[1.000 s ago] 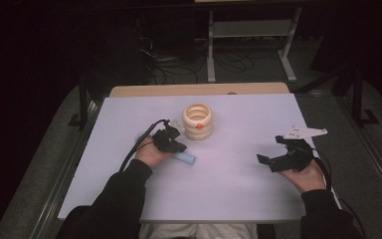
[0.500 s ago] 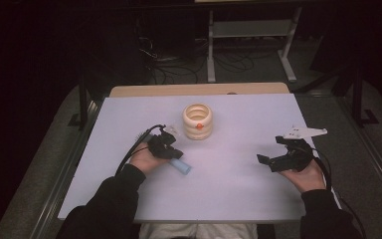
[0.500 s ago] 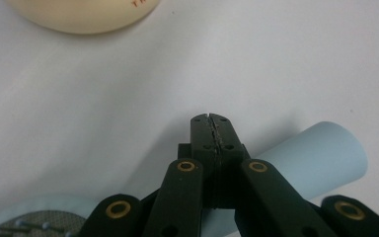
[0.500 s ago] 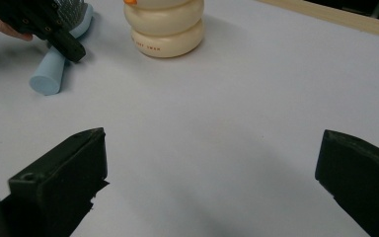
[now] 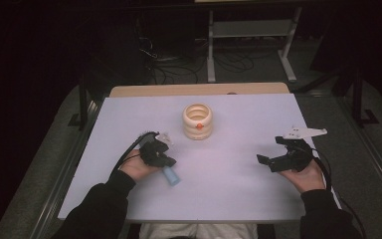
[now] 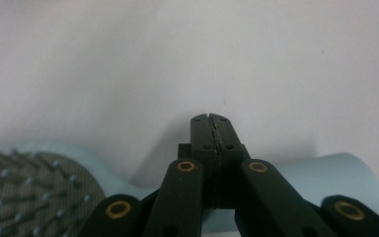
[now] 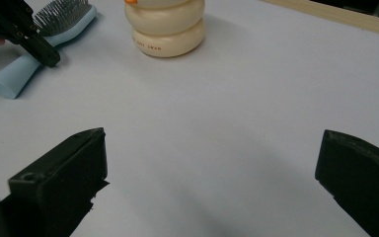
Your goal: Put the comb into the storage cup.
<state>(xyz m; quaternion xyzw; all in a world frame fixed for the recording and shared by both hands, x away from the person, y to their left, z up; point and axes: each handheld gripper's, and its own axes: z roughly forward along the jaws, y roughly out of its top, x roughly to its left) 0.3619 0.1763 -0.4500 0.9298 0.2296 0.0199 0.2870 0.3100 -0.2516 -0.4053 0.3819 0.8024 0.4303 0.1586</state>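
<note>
The left gripper point(image 6: 211, 117) is fully closed on nothing, its tips just over the blue hairbrush point(image 6: 44, 190) handle (brush flat on the table). The right gripper point(image 7: 212, 182) waits wide open, empty. Gripping the brush seems not yet done.

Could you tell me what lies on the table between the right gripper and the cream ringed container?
Nothing: in the right gripper view, bare white table runs from the open right gripper to the cream ringed container. The blue hairbrush lies off to the side.
</note>
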